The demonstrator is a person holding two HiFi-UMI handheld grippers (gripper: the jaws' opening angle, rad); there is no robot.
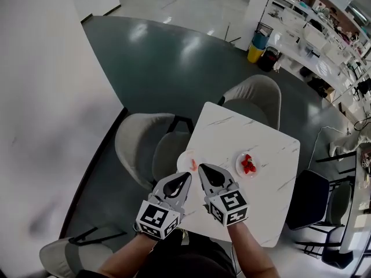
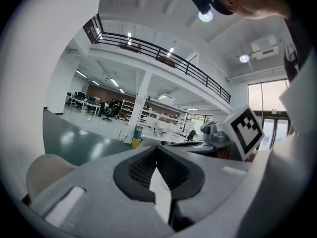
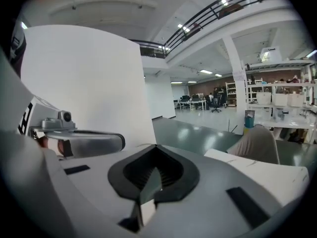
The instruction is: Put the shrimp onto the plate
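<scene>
On the table point(image 1: 232, 132), shrimp point(image 1: 193, 164) lies just beyond left gripper point(image 1: 186, 178) and right gripper point(image 1: 203, 168), jaws clenched empty.

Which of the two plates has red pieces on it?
The right plate, mid-table; the left plate at the table edge carries only one orange piece.

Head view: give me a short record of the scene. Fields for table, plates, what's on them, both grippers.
table: white marble top
left plate: at the table's left edge
orange piece: on left plate, too small to identify
right plate: holds red pieces
left gripper: shut, empty, held over the near edge
right gripper: shut, empty, beside the left one
</scene>
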